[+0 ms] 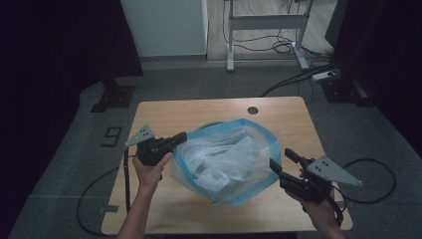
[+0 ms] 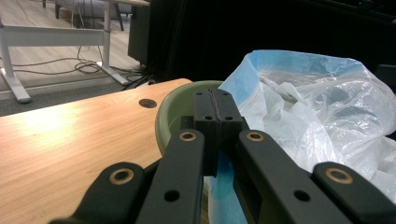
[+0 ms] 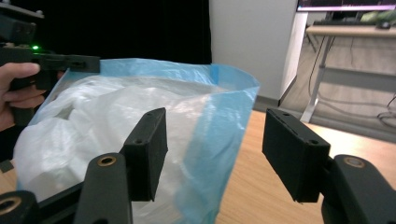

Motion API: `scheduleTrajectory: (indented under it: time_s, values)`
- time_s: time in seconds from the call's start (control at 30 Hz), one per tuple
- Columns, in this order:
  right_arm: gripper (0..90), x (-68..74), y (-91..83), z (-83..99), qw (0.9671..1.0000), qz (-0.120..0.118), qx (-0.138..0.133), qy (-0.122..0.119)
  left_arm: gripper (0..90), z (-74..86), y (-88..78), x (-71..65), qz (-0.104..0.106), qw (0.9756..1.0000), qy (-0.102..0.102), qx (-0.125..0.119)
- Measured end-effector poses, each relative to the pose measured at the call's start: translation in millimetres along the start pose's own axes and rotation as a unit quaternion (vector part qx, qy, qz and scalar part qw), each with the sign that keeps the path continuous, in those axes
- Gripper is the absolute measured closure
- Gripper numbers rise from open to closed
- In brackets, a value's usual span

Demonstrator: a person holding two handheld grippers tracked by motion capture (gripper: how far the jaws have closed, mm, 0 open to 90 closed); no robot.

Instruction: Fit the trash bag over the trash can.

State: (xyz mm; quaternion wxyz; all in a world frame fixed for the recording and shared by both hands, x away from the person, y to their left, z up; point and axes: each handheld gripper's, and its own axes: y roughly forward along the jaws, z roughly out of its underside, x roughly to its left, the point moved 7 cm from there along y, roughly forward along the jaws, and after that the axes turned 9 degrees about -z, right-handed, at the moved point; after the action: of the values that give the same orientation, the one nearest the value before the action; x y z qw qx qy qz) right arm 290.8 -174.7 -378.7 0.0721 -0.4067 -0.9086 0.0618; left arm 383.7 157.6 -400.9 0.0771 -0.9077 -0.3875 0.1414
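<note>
We hold the bag (image 1: 226, 162) rim in the closed left gripper (image 1: 180, 137); the right gripper (image 1: 279, 165), jaws open, must grasp the rim at centre right.

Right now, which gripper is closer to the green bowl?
Left. The left gripper is shut on the blue bag rim right at the green bowl. The right gripper stands open by the bag's opposite side.
</note>
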Motion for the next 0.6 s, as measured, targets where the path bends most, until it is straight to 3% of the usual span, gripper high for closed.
scheduleTrajectory:
  time_s: [0.2, 0.37, 0.47, 0.6]
  values:
    - [42.0, -12.4, 14.1, 9.5, 0.9991, -0.016, 0.012, 0.036, 90.0, 1.4, 0.1, 1.3, -0.001, 1.0000, -0.003, -0.004]
    - [73.3, -12.7, 29.2, 9.4, 0.9969, -0.067, 0.012, 0.040, 90.0, 0.9, 2.8, 4.8, -0.009, 0.9999, -0.007, -0.004]
    - [86.9, -17.0, 37.3, 9.5, 0.9971, -0.063, 0.018, 0.037, 90.0, -0.7, 2.6, 7.9, -0.016, 0.9998, -0.009, -0.011]
    - [88.9, -31.1, 51.9, 17.0, 0.9974, -0.037, 0.039, 0.048, 90.0, -2.2, 4.3, 14.6, -0.030, 0.9993, -0.017, -0.015]
